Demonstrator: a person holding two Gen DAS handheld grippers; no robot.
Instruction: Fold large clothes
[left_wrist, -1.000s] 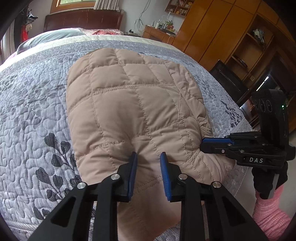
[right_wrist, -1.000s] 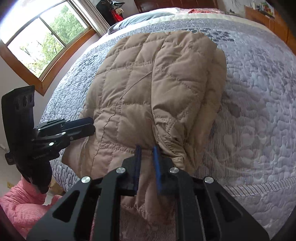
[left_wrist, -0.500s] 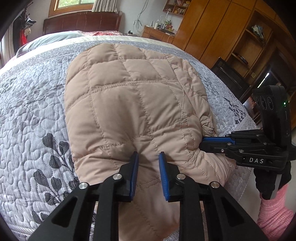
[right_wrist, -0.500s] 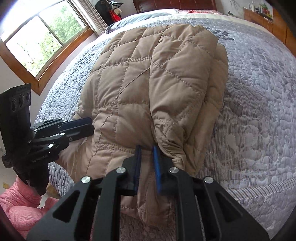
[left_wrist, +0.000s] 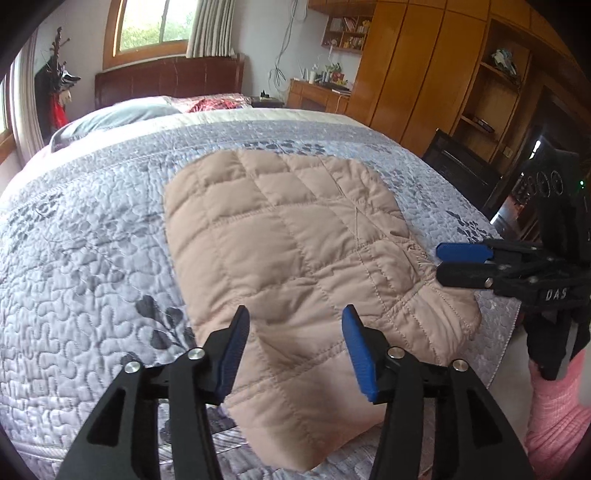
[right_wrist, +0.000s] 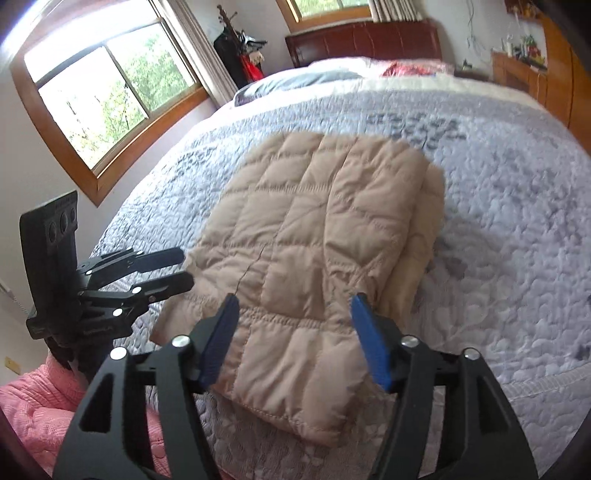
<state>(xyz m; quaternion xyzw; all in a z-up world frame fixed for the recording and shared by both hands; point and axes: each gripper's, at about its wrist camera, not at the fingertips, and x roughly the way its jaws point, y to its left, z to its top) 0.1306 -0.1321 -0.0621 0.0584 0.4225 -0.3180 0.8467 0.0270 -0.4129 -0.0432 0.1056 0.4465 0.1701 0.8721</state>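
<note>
1. Both claws have let go since the earlier frames: we had each pinched narrowly on the near hem of the jacket, and now our jaws are opening and have lifted off the fabric
2. Our left gripper (left_wrist: 295, 332) stands wide, its blue pads (left_wrist: 236, 343) clear of the cloth; the jacket shows between them but nothing is held
3. Our right gripper (right_wrist: 293, 330) is likewise wide, its blue pads (right_wrist: 369, 339) apart above the hem with the jacket only seen through the gap, not pinched
4. The jacket (left_wrist: 295, 258), tan and quilted, lies folded into a thick oblong on the bed, its near end at 6 o'clock by the bed's edge and its far end toward 12 o'clock
5. In the right wrist view the jacket (right_wrist: 314, 240) shows a doubled layer along its 3 o'clock side, where a lower fold sticks out beside the top one
6. The bedspread (left_wrist: 92, 240), grey with a leaf pattern, covers the bed around the jacket on all sides
7. From the left wrist view our right gripper (left_wrist: 443, 264) sits at 3 o'clock, just beside the jacket's corner
8. From the right wrist view our left gripper (right_wrist: 188, 267) sits at 9 o'clock, just beside the jacket's other corner
9. A pink sleeve (right_wrist: 29, 413) shows at 8 o'clock under that gripper
10. Pillows (left_wrist: 110, 114) lie at 11 o'clock against a dark headboard (left_wrist: 170, 79)
</note>
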